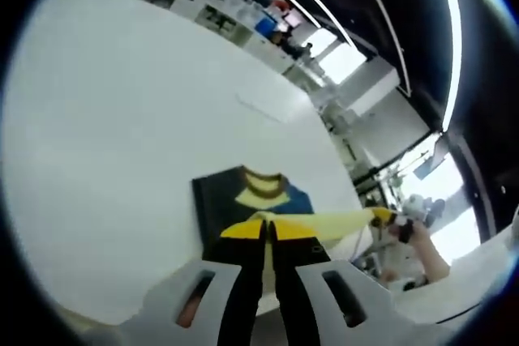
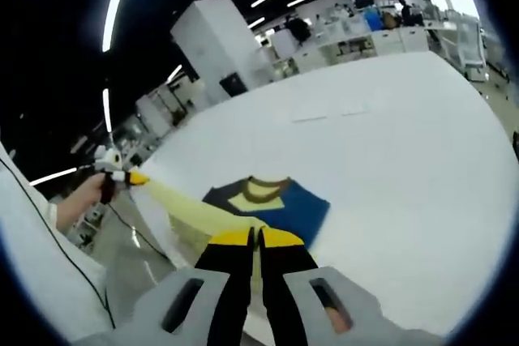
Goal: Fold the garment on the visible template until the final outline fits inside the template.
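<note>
A small shirt (image 1: 243, 200), navy and blue with a yellow chest patch and an olive collar, lies on the white table (image 1: 122, 119). My left gripper (image 1: 265, 228) is shut on its near pale yellow edge. That edge stretches taut to the right, where my right gripper (image 1: 381, 216) holds the other end. In the right gripper view the shirt (image 2: 280, 200) lies just beyond my right gripper (image 2: 257, 237), which is shut on the pale yellow edge. The left gripper (image 2: 134, 177) pinches the far end at the left, held by a hand (image 2: 81, 198).
Faint thin outline marks (image 1: 259, 107) show on the table beyond the shirt, seen too in the right gripper view (image 2: 328, 113). Desks and equipment (image 2: 365, 30) stand past the table's far edge. A hand (image 1: 426, 249) and white sleeve hold the right gripper beside the table.
</note>
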Action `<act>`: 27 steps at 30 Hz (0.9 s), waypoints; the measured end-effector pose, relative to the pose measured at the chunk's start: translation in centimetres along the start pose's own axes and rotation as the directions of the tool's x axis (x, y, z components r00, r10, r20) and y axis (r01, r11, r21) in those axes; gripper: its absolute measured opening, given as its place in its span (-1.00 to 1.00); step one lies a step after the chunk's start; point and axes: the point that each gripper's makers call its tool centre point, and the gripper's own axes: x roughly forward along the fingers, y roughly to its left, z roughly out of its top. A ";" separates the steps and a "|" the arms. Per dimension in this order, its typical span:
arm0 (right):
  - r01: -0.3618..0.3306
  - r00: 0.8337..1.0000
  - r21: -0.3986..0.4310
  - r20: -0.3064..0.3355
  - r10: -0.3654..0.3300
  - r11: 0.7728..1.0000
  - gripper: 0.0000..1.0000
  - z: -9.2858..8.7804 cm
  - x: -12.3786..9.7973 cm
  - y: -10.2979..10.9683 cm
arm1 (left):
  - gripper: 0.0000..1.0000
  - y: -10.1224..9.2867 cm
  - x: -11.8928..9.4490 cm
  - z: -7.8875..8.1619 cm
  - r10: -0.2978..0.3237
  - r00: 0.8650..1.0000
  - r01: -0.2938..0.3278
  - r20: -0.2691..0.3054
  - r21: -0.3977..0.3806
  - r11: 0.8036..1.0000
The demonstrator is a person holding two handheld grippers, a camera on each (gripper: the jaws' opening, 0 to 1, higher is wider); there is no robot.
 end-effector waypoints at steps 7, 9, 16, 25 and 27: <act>0.002 1.000 0.009 -0.006 -0.002 1.000 -0.94 0.4 1.1 -0.9 | -1.00 0.8 1.0 0.7 0.010 1.000 -0.010 -0.003 -0.006 1.000; 0.004 1.000 0.009 -0.007 -0.004 1.000 -0.94 0.6 1.4 -1.1 | -1.00 1.0 1.3 0.9 0.012 1.000 -0.012 -0.003 -0.009 1.000; 0.010 1.000 0.013 -0.012 -0.010 1.000 -0.94 1.1 2.3 -2.2 | -1.00 1.4 2.3 1.7 0.016 1.000 -0.016 -0.011 -0.005 1.000; 0.013 1.000 0.022 -0.014 -0.013 1.000 -0.94 1.6 3.5 -3.5 | -1.00 2.5 3.5 2.5 0.023 1.000 -0.023 -0.020 -0.007 1.000; 0.013 1.000 0.024 -0.015 -0.013 1.000 -0.94 1.8 3.8 -3.8 | -1.00 2.8 3.8 2.6 0.024 1.000 -0.024 -0.021 -0.010 1.000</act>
